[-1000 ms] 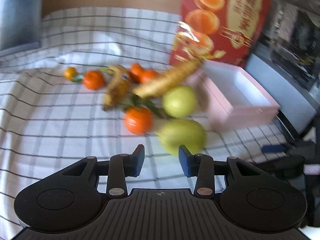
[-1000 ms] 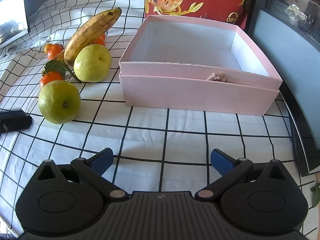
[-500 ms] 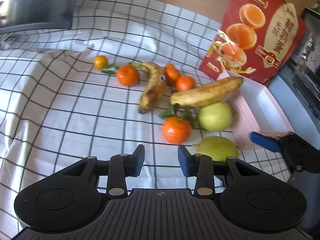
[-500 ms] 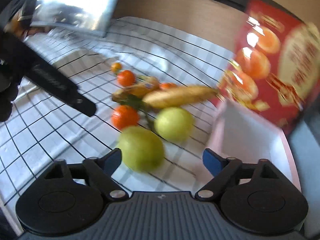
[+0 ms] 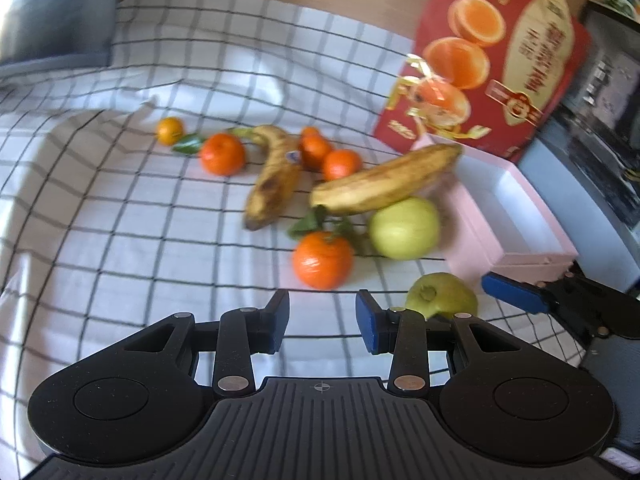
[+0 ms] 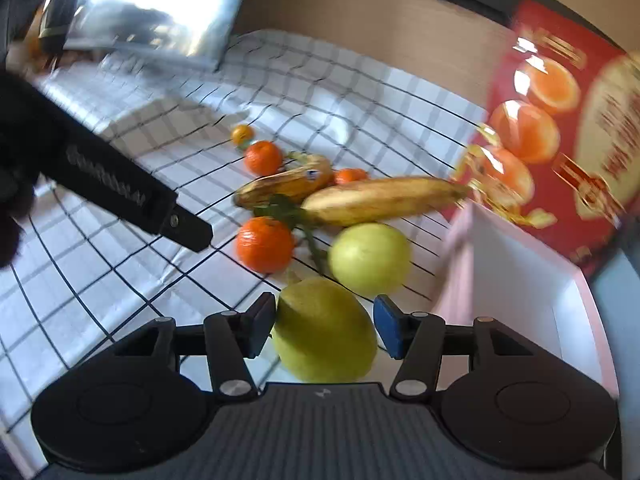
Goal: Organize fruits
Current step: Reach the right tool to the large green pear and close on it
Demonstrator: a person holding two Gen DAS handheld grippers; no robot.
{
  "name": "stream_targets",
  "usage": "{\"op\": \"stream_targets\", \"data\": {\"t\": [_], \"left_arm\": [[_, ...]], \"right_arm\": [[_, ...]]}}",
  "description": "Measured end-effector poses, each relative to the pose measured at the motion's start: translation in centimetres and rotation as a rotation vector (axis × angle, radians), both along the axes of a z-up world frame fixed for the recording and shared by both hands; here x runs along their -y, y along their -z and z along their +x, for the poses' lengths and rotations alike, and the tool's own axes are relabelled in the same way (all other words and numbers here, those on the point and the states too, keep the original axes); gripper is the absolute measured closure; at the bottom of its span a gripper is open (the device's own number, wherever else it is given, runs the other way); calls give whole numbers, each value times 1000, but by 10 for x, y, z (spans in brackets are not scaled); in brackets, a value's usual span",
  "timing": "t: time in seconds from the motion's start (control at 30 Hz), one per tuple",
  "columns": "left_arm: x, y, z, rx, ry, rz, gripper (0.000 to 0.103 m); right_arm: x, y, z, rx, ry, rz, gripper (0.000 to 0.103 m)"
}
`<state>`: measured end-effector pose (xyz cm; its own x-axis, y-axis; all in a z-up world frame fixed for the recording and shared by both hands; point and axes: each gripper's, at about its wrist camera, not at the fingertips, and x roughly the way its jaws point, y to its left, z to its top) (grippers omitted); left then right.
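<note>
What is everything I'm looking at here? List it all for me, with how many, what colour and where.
Green-yellow pears: 2; one between the right gripper's fingers, one just beyond it beside the pink box.
Bananas: 2, yellow with brown spots; long one resting on the farther pear, shorter one on the cloth.
Mandarins: 5, orange; nearest has leaves, three more round the shorter banana, a small one farthest.
Pink box: 1, open, white inside, right of the fruit.
Red carton: 1, printed with oranges, behind the pink box.
Checked cloth: 1, white with black lines, under everything.
Left hand-held gripper: black, blue pads, open, holding nothing.
Right hand-held gripper: black, blue pads, open around the pear.
</note>
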<state>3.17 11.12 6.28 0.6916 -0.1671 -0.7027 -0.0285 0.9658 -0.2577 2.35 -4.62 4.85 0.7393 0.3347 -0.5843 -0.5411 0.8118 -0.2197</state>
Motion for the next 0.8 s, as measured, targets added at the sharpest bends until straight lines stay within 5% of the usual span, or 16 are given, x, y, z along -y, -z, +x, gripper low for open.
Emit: {"op": "stream_targets", "data": {"t": [0.2,0.5,0.8], "left_arm": [[20,-3,5,24,68,42,62],[39,2,14,-2,160,-38,62],[41,4,19,2,162,-37,60]], "right_arm": [[32,-2,-4,-51,80,94,49],[40,1,-4,-44,113,78,49],[37,3,-19,-96,20,129,49]]}}
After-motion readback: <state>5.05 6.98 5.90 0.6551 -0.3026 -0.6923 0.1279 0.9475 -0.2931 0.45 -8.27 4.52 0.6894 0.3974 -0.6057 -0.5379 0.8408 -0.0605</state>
